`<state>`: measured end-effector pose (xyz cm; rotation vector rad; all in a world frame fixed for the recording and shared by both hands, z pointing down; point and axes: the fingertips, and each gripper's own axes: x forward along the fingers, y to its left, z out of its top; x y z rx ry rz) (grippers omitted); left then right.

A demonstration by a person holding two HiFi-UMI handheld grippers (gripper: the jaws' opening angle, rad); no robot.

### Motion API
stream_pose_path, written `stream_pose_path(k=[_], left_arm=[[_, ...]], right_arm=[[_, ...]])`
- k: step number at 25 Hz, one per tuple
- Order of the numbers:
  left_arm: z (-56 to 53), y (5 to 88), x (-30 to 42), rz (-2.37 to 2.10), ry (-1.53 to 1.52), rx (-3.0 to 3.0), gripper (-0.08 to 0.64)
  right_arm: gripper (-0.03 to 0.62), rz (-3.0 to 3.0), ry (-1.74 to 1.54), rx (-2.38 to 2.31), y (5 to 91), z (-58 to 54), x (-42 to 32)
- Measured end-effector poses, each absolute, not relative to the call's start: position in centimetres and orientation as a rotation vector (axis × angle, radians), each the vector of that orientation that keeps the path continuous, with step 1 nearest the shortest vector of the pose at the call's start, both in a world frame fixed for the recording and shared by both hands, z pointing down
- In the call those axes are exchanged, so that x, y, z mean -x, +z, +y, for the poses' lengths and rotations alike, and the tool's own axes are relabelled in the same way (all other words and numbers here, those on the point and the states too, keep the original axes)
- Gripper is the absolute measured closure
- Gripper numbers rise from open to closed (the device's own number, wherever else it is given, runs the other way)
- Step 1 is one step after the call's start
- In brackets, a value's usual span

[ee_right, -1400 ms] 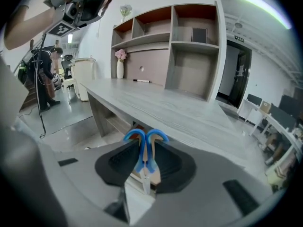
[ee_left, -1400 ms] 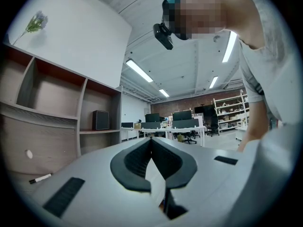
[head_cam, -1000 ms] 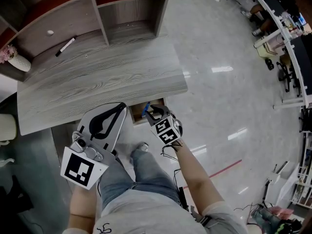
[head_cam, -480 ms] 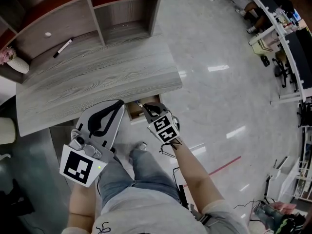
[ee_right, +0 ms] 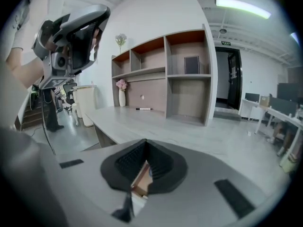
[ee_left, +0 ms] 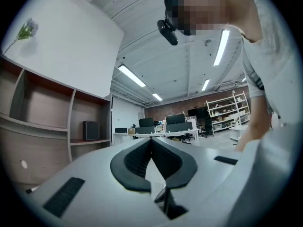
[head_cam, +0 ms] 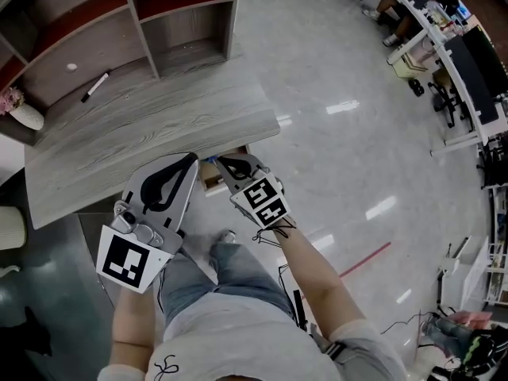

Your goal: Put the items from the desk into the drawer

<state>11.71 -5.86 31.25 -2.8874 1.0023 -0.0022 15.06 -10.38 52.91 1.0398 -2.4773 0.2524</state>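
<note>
Shelves (head_cam: 119,30) stand at the back of a grey desk (head_cam: 159,125). At the far left of the desk is a white vase (head_cam: 22,114) with pink flowers. A bit to the right lies a marker (head_cam: 95,86), close to the shelves at the back of the desk. It is well apart from both claws, which are down at the front edge.

Next comes the left claw (head_cam: 191,159). It is over the front edge of the desk. Its jaws are pressed together at the tips and there is nothing between them.

Just to the right, under the desk edge, a wooden drawer (head_cam: 213,178) is pulled open. A small blue thing (head_cam: 209,161) shows in it.

The right claw (head_cam: 221,162) is above the drawer, just beside the left claw. Its jaws have just been closing and are now together, with nothing in them. It points towards the desk, and the marker lies far ahead of it.

On the right is a shiny floor (head_cam: 357,133).
</note>
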Motion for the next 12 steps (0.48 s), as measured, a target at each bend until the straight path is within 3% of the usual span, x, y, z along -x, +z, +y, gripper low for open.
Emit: stream_pose_path(k=[12], left_arm=[[-3.8,28.8,-13.5,0.893,0.042,2.876,0.549]], right_arm=[[0.584,-2.683,0.093,-1.2,41.3,-8.2,-14.7]])
